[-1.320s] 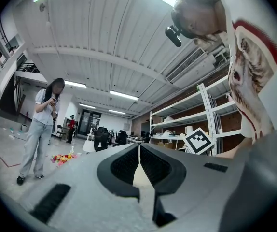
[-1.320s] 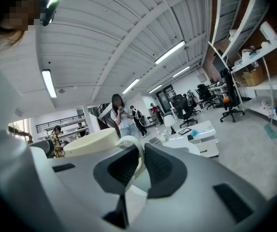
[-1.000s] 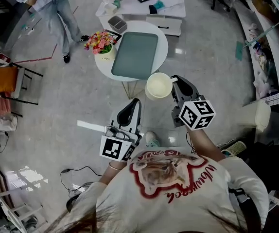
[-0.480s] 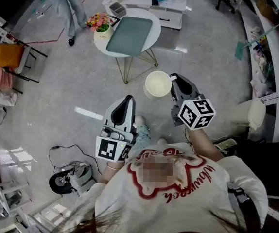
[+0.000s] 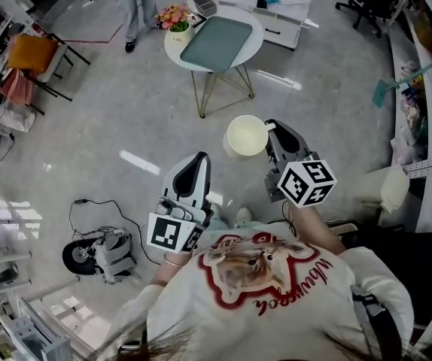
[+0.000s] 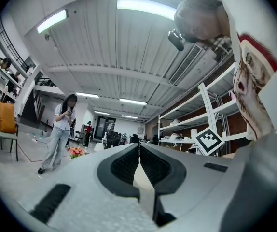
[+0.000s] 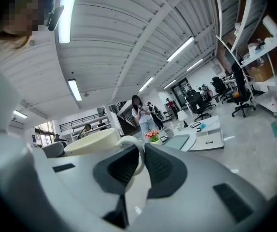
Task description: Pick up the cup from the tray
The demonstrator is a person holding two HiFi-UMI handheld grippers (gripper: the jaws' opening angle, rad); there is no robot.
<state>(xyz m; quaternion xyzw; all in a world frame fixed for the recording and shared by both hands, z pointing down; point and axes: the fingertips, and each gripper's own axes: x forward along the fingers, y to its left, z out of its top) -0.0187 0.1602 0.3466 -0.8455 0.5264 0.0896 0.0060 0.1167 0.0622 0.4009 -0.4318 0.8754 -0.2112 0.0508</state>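
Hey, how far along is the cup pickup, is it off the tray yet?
Done: the cup is off the tray, which sits bare on the round table. In hand: the right gripper is shut on the cup's handle, over the floor. Left: nothing for the pickup; the left gripper is shut, empty.

Not much to read here tbh. The only actual writing I can spot is a line of red script lettering (image 5: 295,286) on the person's white shirt (image 5: 201,314), curving along the edge of the animal print, and it's too loopy to make out any word. Away from the shirt, the marker cube (image 5: 307,183) on the right tongs (image 5: 271,128) and the marker (image 5: 169,233) on the left tongs (image 5: 199,160) only carry black-and-white square codes, no letters or numbers.
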